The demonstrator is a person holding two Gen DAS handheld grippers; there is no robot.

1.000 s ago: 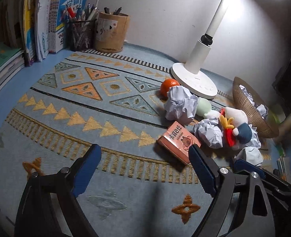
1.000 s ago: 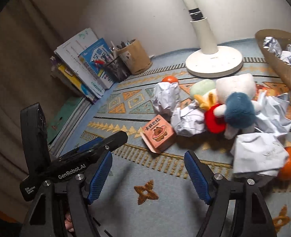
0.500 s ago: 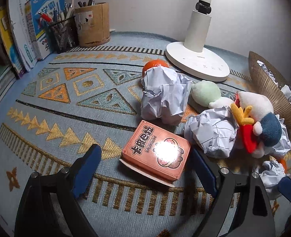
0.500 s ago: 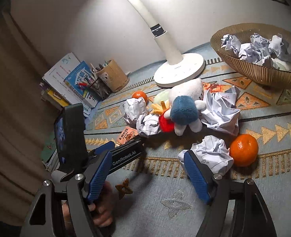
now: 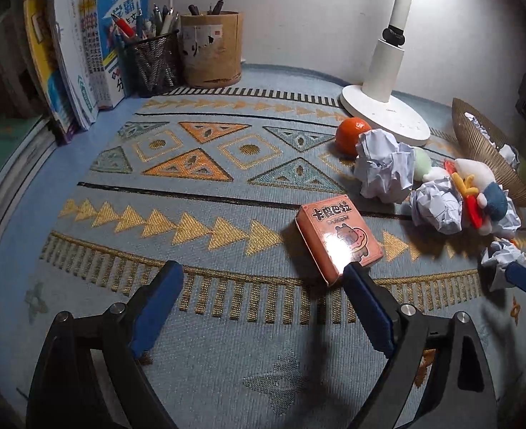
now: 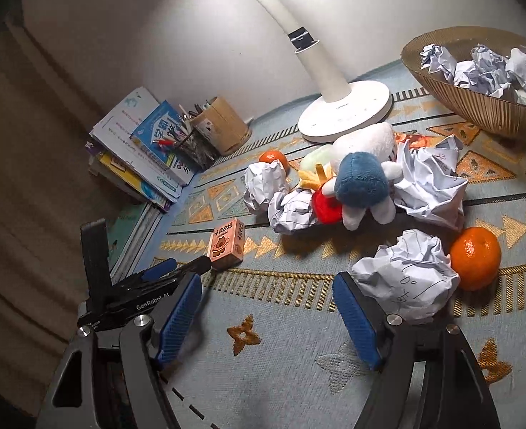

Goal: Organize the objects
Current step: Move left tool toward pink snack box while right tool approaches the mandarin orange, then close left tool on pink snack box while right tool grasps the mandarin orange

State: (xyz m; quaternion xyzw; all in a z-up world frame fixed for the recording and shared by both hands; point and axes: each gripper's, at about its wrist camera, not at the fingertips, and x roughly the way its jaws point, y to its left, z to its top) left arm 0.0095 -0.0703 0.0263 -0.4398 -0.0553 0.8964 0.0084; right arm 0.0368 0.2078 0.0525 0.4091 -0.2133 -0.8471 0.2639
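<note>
An orange card box (image 5: 338,236) lies on the patterned mat, just beyond my left gripper's right fingertip. My left gripper (image 5: 263,286) is open and empty. The box also shows in the right wrist view (image 6: 226,243). My right gripper (image 6: 268,307) is open and empty; its right finger touches a crumpled paper ball (image 6: 407,279) beside an orange (image 6: 474,257). A plush toy (image 6: 361,178), more paper balls (image 6: 432,186) and a second orange (image 5: 352,134) lie in a heap behind.
A wicker basket (image 6: 477,107) with several paper balls stands at the back right. A white lamp base (image 5: 384,116) stands behind the heap. Pen holders (image 5: 211,48) and standing books (image 5: 95,53) line the back left.
My left gripper drew back and swung left, so the card box now sits off its right fingertip. My right gripper came down and closer to the near paper ball.
</note>
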